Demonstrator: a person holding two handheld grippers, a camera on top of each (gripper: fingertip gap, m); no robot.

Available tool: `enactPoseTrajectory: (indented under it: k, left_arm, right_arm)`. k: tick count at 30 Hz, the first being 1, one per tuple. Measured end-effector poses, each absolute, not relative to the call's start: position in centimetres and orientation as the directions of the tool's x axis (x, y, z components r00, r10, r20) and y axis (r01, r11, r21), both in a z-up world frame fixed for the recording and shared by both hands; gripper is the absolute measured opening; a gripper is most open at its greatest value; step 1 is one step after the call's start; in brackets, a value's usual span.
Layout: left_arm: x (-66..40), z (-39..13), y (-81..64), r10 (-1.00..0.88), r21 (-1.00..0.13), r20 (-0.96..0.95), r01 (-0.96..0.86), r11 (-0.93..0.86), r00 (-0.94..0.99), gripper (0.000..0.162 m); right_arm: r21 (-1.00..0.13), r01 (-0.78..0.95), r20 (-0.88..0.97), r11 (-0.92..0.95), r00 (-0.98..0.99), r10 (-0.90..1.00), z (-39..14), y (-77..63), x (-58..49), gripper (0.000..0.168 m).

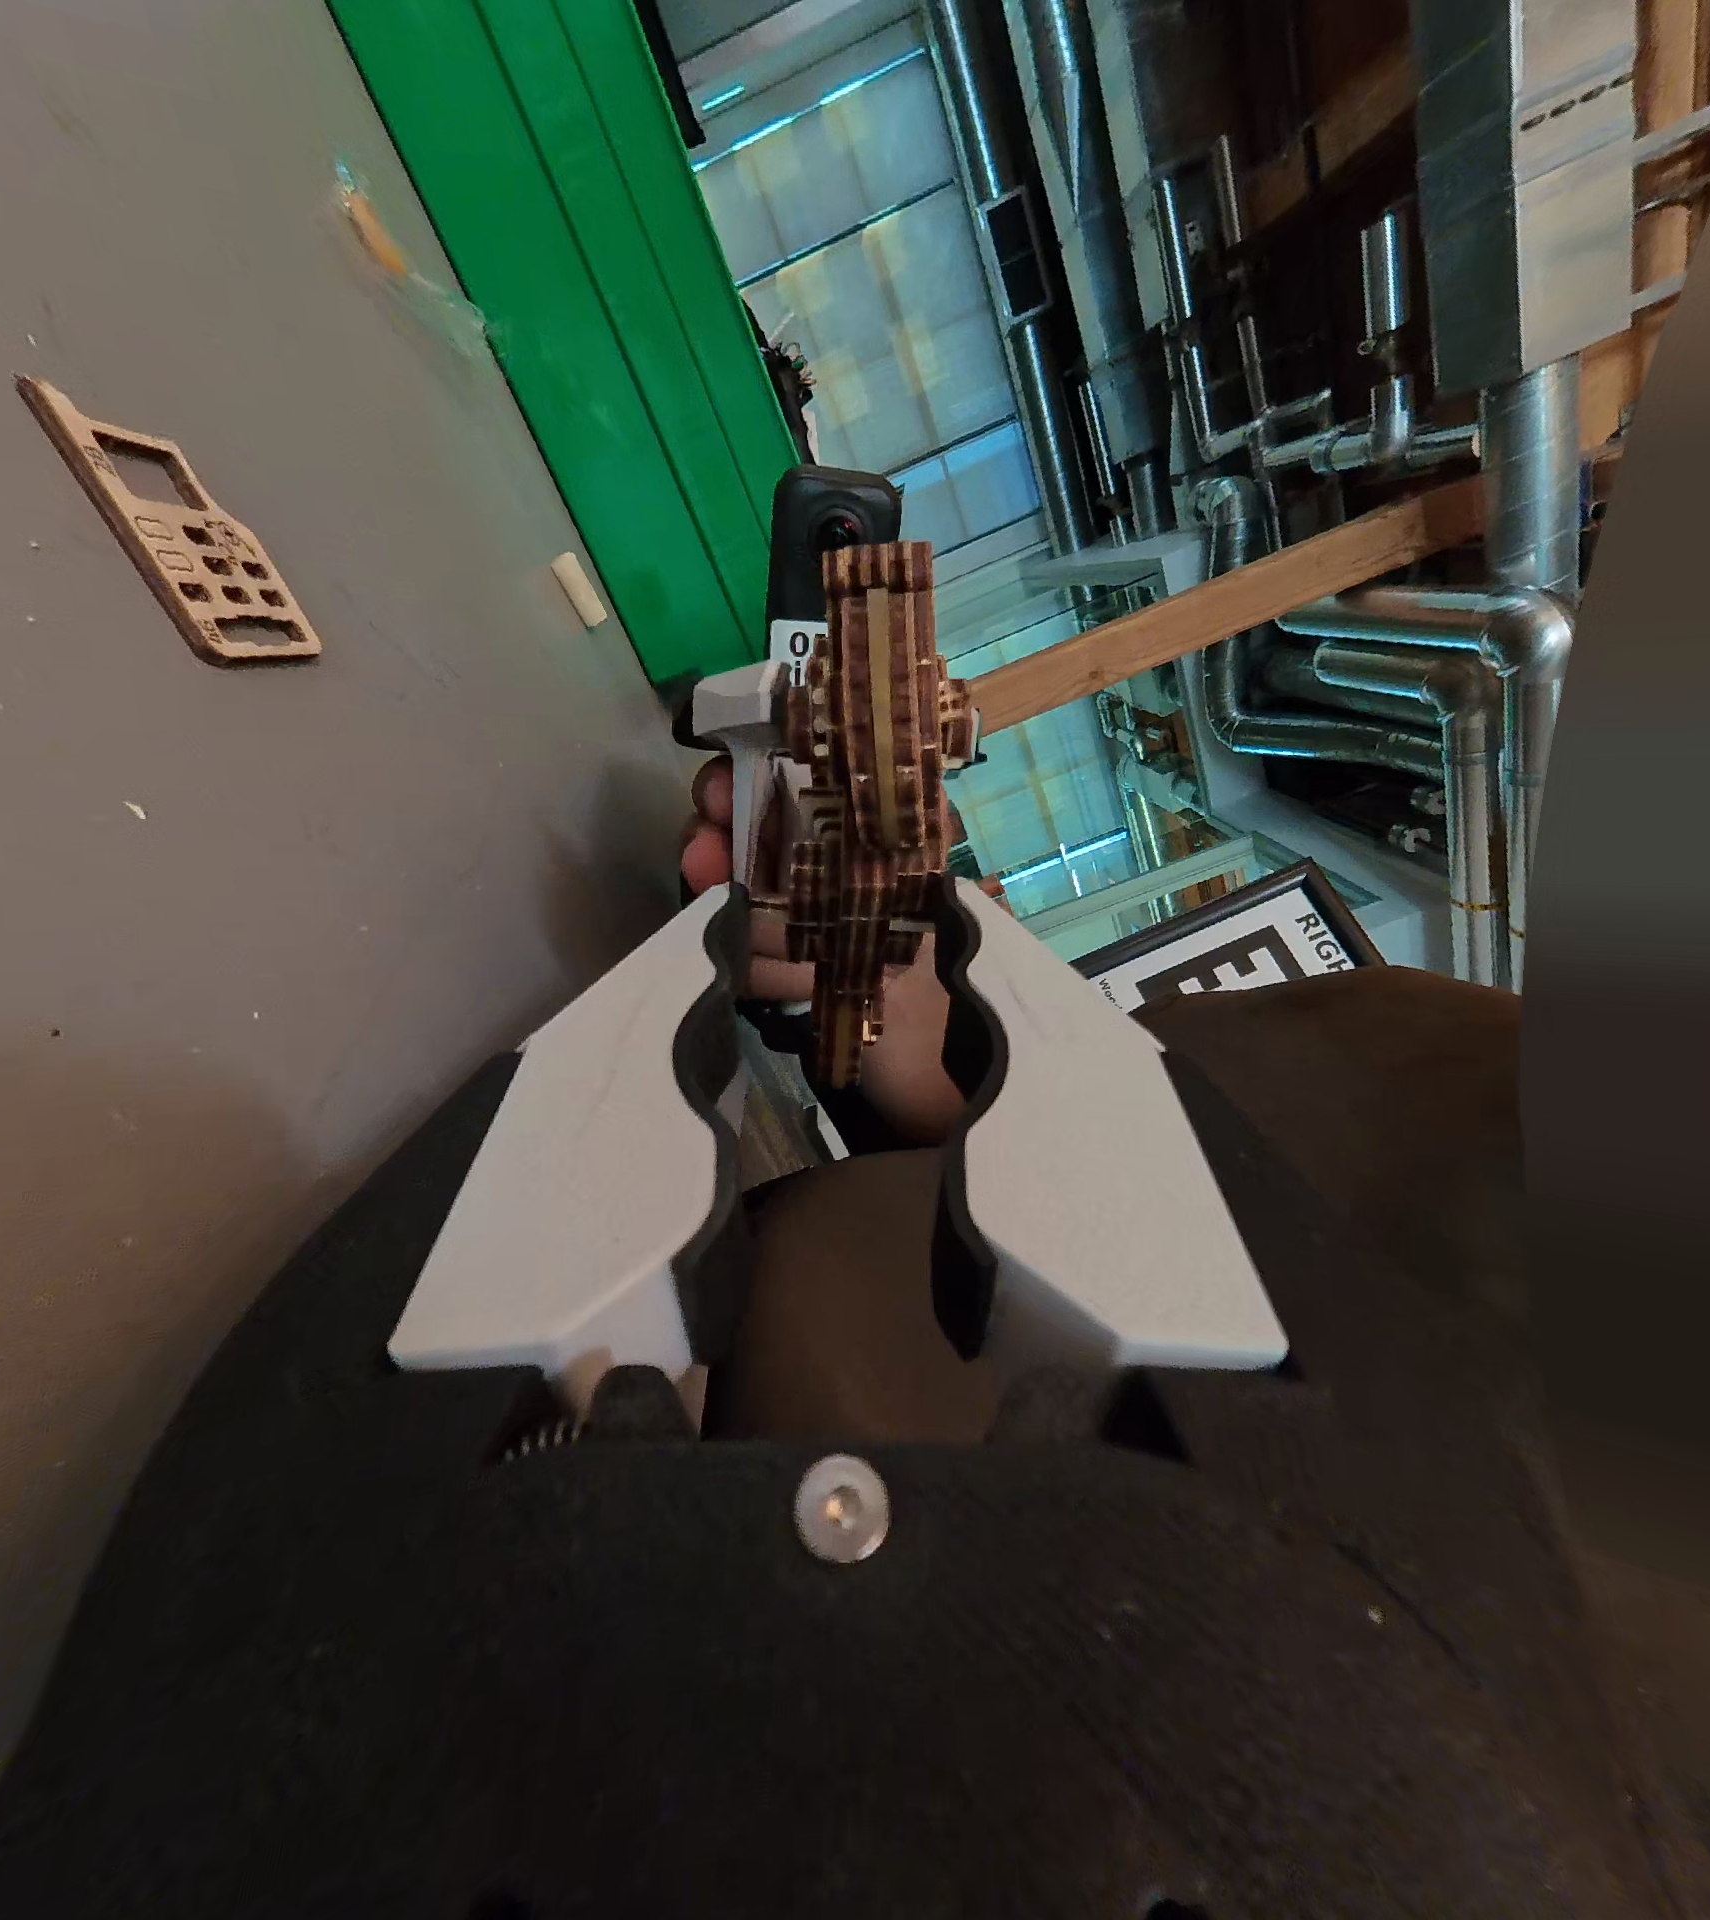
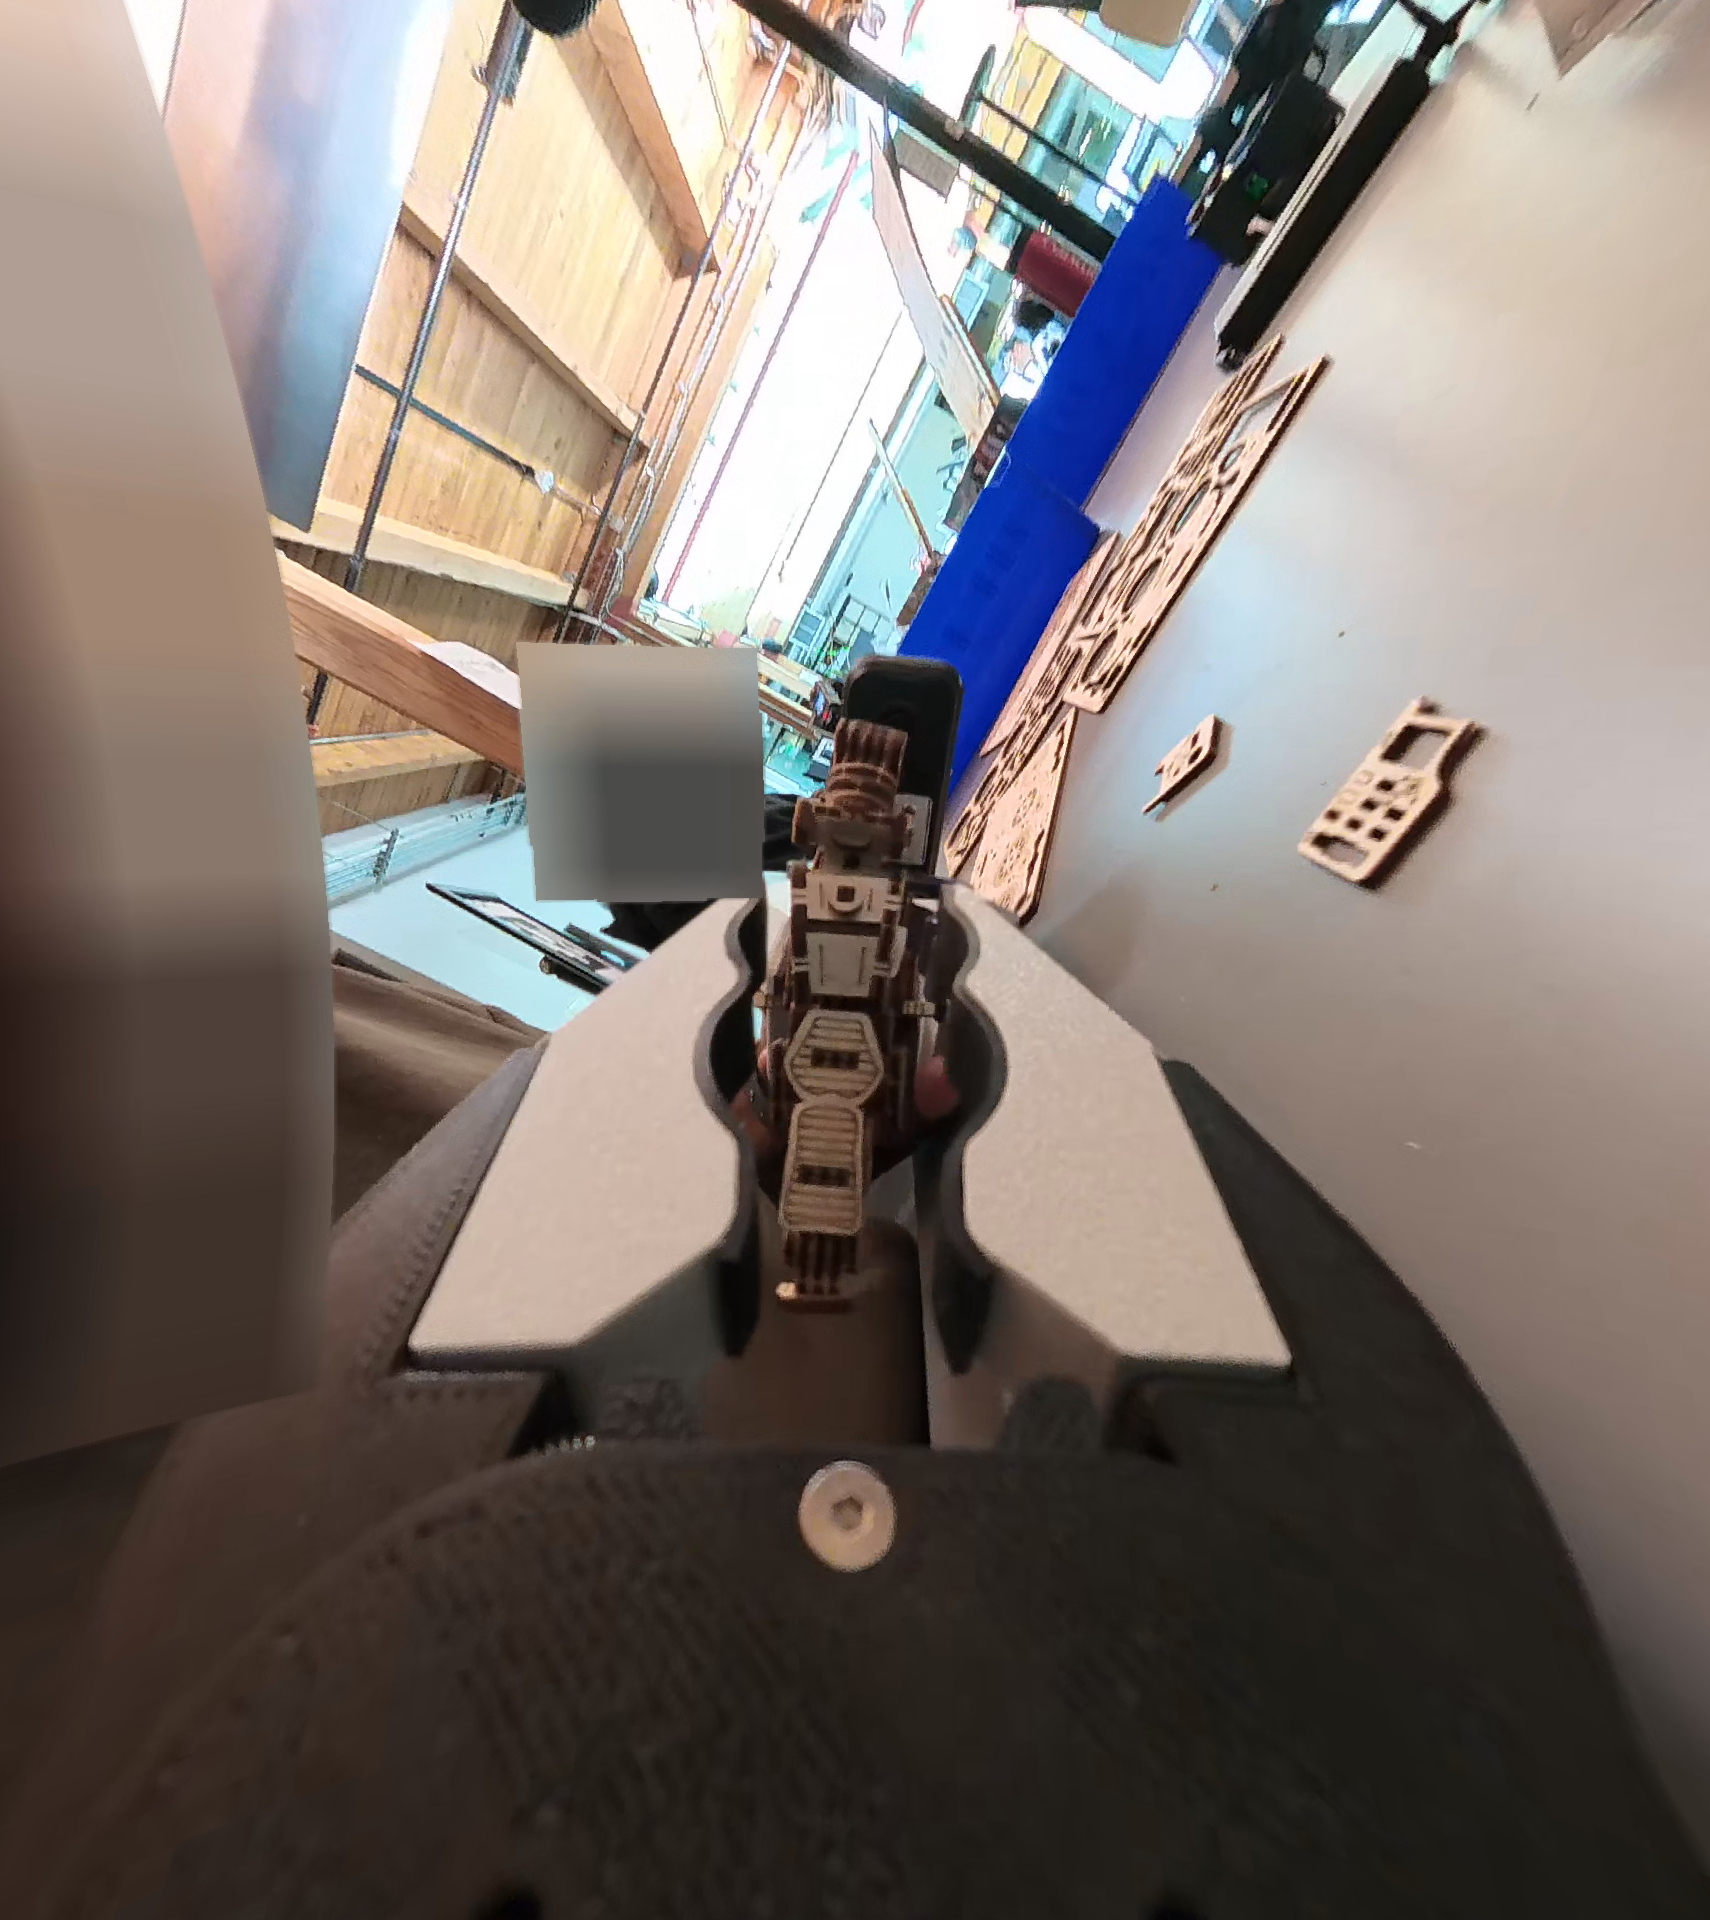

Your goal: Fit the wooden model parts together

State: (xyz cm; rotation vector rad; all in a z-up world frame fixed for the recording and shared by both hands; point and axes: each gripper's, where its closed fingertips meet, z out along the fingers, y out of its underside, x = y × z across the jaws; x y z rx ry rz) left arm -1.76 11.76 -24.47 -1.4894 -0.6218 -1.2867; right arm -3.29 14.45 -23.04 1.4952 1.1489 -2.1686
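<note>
1. Model status: the wooden model (image 2: pixel 835 1039) is up in the air between the two grippers, clear of the grey table (image 1: pixel 207 935). It is a stack of laser-cut layers, dark on the edges and pale on the top faces.
2. In the right wrist view we see its top face. It runs lengthwise down the gap of the right gripper (image 2: pixel 851 914), from past the fingertips back towards the palm.
3. In the left wrist view the right gripper's white fingers sit tight against both sides of the model's upper part, so we read it as clenched on the model.
4. On the left gripper (image 1: pixel 835 914) the jaws stand partly apart, with the model's lower end between the tips. The right pad looks to be touching and the left side shows a sliver of gap. We can't tell if it is actually gripping.
5. A hand (image 1: pixel 908 1039) shows behind the model, on the right gripper's handle.
6. On the table:
   - a punched wooden sheet (image 2: pixel 1386 795) lies flat, well apart from the model
   - a small wooden offcut (image 2: pixel 1183 764) is near it
   - larger wooden sheets (image 2: pixel 1173 540) lie further back, beside blue bins (image 2: pixel 1090 416)
7. A green panel (image 1: pixel 602 312) runs along the table's far edge in the left wrist view.
</note>
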Motion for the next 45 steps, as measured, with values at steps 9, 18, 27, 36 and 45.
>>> enactPoseTrajectory:
  k: [9,18,27,36,45]
  left_arm:
    - [-1.7,-24.5,11.8,-0.226,-0.356,0.929,0.869,-0.344,0.292,0.033]
    - [-1.8,-24.5,11.8,-0.229,-0.354,0.93,0.87,-0.343,0.287,0.033]
    - [-1.5,-24.5,11.8,-0.232,-0.366,0.926,0.86,-0.355,0.298,0.033]
    - [-1.4,-24.5,11.7,-0.233,-0.372,0.924,0.857,-0.357,0.304,0.033]
    - [-1.7,-24.4,11.7,-0.231,-0.361,0.927,0.866,-0.347,0.294,0.033]
  right_arm:
    - [-0.504,0.647,-0.857,-0.572,-0.456,0.24,-23.4,13.2,-2.7,0.021]
    - [-0.491,0.642,-0.862,-0.589,-0.454,0.225,-23.2,13.5,-2.7,0.026]
    - [-0.494,0.647,-0.861,-0.581,-0.457,0.222,-23.2,13.3,-2.7,0.019]
    - [-0.494,0.65,-0.861,-0.577,-0.457,0.223,-23.3,13.1,-2.7,0.018]
    - [-0.487,0.654,-0.863,-0.579,-0.462,0.205,-23.1,13.0,-2.7,0.03]
